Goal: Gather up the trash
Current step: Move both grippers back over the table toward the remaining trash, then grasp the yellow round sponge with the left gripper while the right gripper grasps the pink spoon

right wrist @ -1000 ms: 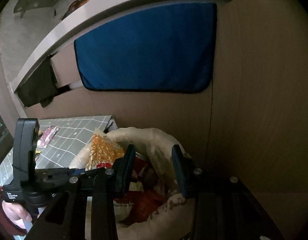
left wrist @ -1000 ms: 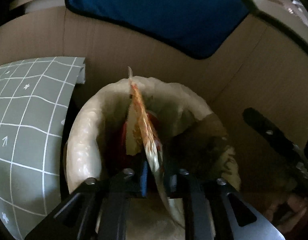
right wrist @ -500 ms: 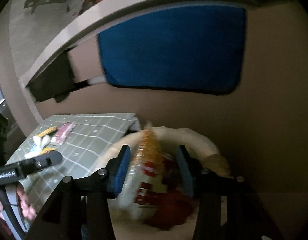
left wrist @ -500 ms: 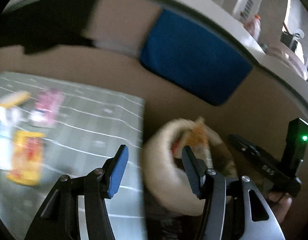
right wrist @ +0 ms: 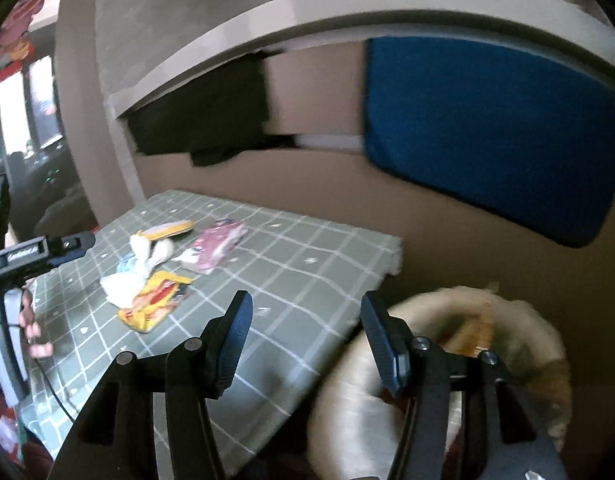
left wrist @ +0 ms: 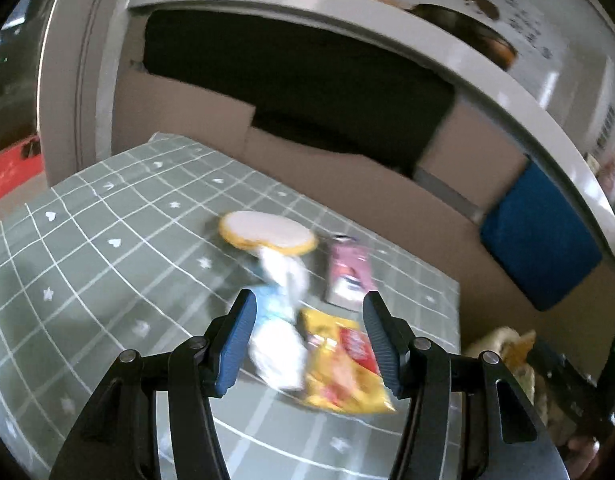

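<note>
Trash (left wrist: pixel 339 364) still litters the bench (left wrist: pixel 107 280). Left claw (left wrist: pixel 307 344) hovers wide open and empty; right claw (right wrist: pixel 305 340), just opening, holds nothing. Next: grasp yellow wrapper, carry to bag (right wrist: pixel 347 412).

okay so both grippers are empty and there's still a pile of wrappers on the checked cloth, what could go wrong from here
The yellow wrapper, white crumpled wrapper and pink packet overlap or lie close together, so the open left gripper may pinch two at once, or only a corner that slips.

Flat wrappers could make the jaws snag the checked cloth.

The trash bag sits below the table edge; its soft rim could fold shut on a drop.
</note>
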